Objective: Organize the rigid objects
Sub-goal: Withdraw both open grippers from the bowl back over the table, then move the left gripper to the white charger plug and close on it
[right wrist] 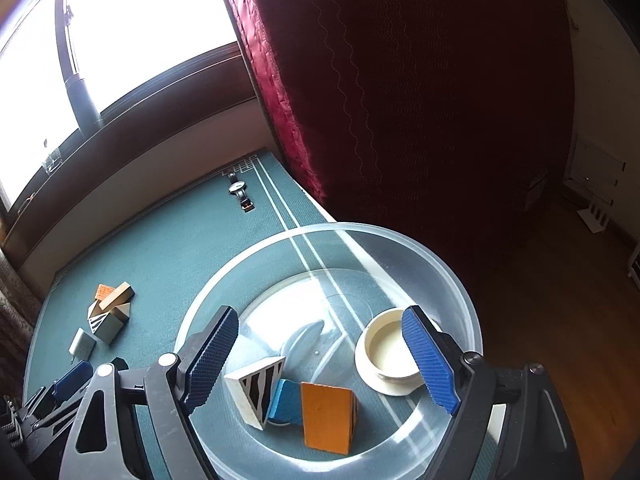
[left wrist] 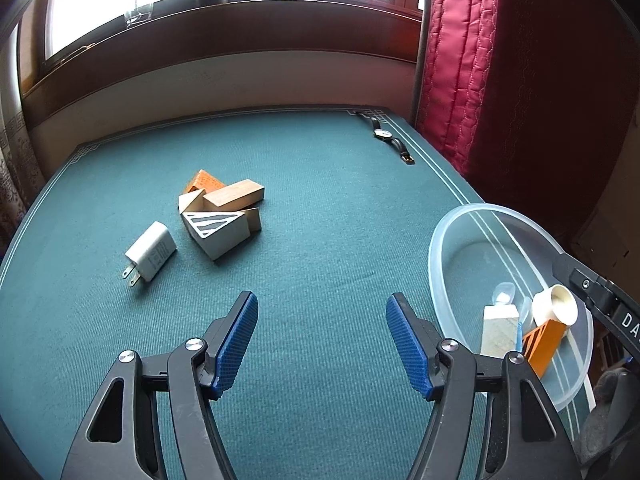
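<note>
The right gripper [right wrist: 324, 360] is hanging over the bowl [right wrist: 460, 280], jaws spread and gripping nothing; it should be lifting straight up, clearing the rim. The left gripper [left wrist: 322, 340], jaws released and empty, should be heading squarely for the block pile [left wrist: 220, 212].

Counting: one bowl holding two blocks [right wrist: 328, 416], one cup [right wrist: 386, 350], a blue piece [right wrist: 286, 400]; about four piled blocks; one charger [left wrist: 151, 252]; one watch [left wrist: 390, 139].

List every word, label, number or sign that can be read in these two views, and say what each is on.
"DA": white letters, cut off at the frame edge, on the black right gripper body in the left wrist view.
White charger: grey print, too small to read.
Wristwatch: dial too small to read.
Nothing else legible.
</note>
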Motion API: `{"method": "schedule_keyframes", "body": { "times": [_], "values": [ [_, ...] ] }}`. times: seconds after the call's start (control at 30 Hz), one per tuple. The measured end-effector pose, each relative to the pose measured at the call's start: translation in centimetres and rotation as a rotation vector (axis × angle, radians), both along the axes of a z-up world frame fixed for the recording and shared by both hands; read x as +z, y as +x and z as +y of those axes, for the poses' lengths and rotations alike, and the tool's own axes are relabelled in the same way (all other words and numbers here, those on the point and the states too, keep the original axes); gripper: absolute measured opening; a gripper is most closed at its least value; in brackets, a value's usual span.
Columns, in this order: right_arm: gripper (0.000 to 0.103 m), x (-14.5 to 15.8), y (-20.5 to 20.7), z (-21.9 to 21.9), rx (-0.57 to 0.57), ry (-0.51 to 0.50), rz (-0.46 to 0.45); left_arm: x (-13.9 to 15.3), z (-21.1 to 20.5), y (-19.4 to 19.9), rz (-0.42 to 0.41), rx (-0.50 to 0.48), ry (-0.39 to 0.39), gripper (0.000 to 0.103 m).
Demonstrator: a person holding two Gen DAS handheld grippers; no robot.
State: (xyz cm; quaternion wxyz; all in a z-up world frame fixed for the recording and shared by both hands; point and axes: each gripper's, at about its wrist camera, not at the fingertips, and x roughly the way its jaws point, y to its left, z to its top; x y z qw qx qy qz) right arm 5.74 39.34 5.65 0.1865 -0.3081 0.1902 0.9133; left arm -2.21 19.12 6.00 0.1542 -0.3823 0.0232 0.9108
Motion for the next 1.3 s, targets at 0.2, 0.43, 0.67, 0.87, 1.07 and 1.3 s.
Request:
{"method": "schedule_keyframes", "body": {
  "times": [0.2, 0.43, 0.67, 0.87, 1.07, 1.3],
  "values": [
    [0.087, 0.4, 0.3, -1.7, 0.045, 0.011, 0.022, -0.3, -2.6, -0.5, -0.011, 0.047, 0.005, 0.068],
    [0.090, 0.9, 0.5, -4.6, 0.120, 0.039, 0.044, -0.7, -6.2, -1.4, -0.025, 0.134, 0.006, 0.068],
    [0.092, 1.0, 0.9, -7.9, 0.214, 0.085, 0.064, -0.8, -9.6, -2.3, -0.021, 0.209, 0.007, 0.068],
    [0.093, 0.5, 0.7, -10.1, 0.286, 0.091, 0.051, -1.3, -12.2, -3.3, -0.027, 0.277, -0.004, 0.068],
    [0.093, -0.3, 0.8, -11.8, 0.337, 0.087, 0.027, -1.8, -13.4, -4.6, -0.032, 0.317, -0.027, 0.068],
    [0.093, -0.9, 0.9, -13.3, 0.381, 0.097, 0.007, -3.1, -13.9, -6.0, -0.056, 0.341, -0.062, 0.068]
  ]
}}
